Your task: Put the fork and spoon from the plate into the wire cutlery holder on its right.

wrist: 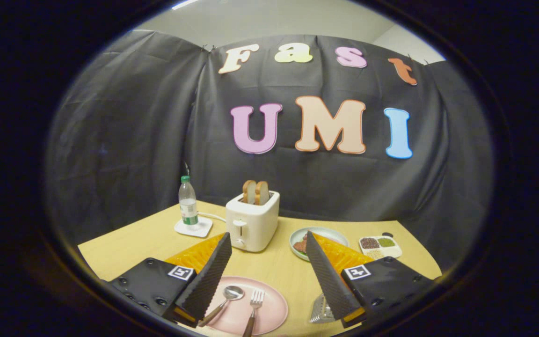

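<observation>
Gripper view at the outset of the task, read from near to far. Nearest, the gripper (267, 276) stands wide open with nothing between its fingers, held above the table (269, 267). Between and below the fingers lies the plate (274, 309), bearing both utensils side by side: the spoon (225, 299), bowl upward and handle running toward the left finger, and just to its right the fork (253, 306), tines pointing away. Neither utensil is touched. Just to the right of the plate, partly hidden behind the right finger, a corner of the wire holder (321, 311) can be seen; whether anything is inside it cannot be told. By this evidence no part of the task appears done: both fork and spoon remain to be lifted and placed in the holder. Beyond the fingers stand a toaster (252, 224) with two slices of bread (256, 192), a bottle (188, 203) on a coaster (193, 228) to its left, and to its right a dish of food (318, 241) and a divided tray (380, 246) of grains.
</observation>
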Tool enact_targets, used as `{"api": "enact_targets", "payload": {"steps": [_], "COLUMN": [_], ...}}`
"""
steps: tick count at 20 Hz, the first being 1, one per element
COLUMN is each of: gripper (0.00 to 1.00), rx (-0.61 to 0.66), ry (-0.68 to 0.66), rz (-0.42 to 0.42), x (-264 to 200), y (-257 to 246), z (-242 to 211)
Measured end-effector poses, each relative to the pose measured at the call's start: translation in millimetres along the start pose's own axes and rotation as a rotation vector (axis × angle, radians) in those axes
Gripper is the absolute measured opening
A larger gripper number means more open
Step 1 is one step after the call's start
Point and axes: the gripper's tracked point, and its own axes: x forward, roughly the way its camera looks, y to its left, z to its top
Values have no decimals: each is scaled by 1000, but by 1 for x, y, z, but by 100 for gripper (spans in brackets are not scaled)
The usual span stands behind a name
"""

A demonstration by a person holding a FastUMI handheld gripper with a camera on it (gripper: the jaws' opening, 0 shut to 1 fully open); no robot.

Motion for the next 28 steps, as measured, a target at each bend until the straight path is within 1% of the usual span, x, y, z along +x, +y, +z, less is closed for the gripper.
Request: {"api": "enact_targets", "payload": {"steps": [11, 16, 23, 27, 28], "gripper": [100, 100, 100, 100, 97], "rx": [-34, -54, -69, -84, -85], "ry": [273, 403, 542, 605, 617], "rz": [46, 62, 70, 66, 70], "x": [10, 7, 2, -1, -3], "y": [18, 23, 25, 24, 25], "z": [-102, -145, -190, -206, -209]}}
